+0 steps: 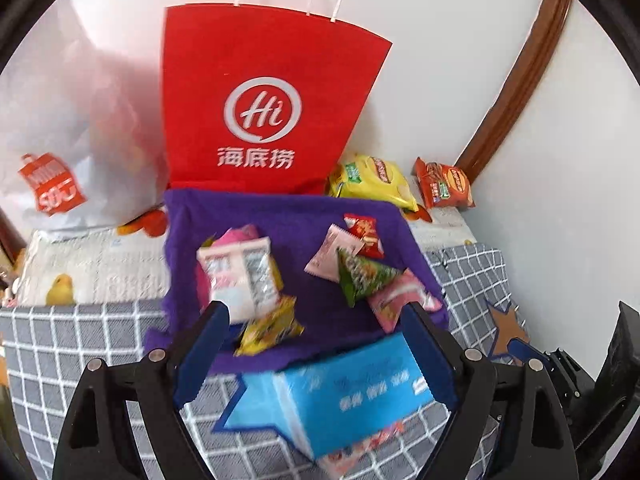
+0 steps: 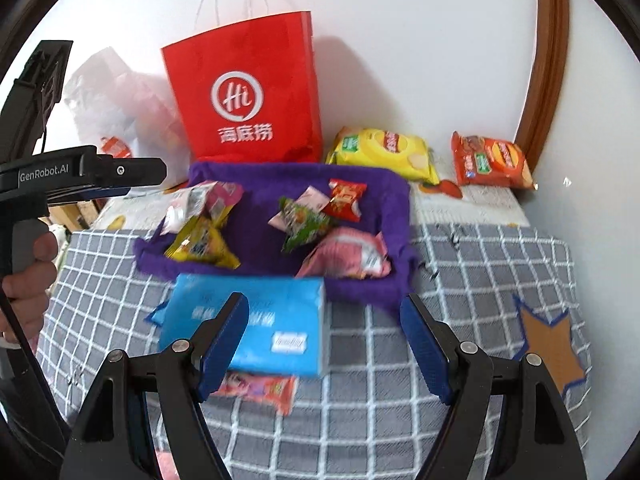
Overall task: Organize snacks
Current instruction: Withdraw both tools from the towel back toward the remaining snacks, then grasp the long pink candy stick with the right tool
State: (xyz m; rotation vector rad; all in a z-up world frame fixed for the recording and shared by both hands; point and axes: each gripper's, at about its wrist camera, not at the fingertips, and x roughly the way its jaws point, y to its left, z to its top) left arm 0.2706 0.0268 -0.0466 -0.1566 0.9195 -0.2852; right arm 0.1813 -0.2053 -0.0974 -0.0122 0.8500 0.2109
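Note:
A purple felt basket (image 1: 280, 216) (image 2: 400, 200) on the checked cloth holds several small snack packets: pink (image 1: 240, 276), green (image 1: 364, 280) (image 2: 304, 220), red (image 1: 364, 232) (image 2: 344, 198) and yellow (image 1: 268, 328) (image 2: 200, 244). A blue box (image 1: 340, 392) (image 2: 256, 320) lies just in front of the basket, on a pink packet (image 2: 260, 390). My left gripper (image 1: 316, 320) is open above the box and the basket's front edge. My right gripper (image 2: 324, 320) is open and empty above the box's right end.
A red paper bag (image 1: 264, 100) (image 2: 248, 88) stands behind the basket against the wall, a white plastic bag (image 1: 72, 128) to its left. A yellow chip bag (image 1: 372, 180) (image 2: 384, 152) and an orange chip bag (image 1: 444, 184) (image 2: 488, 160) lie at the back right. A star sticker (image 2: 548, 344) marks the cloth.

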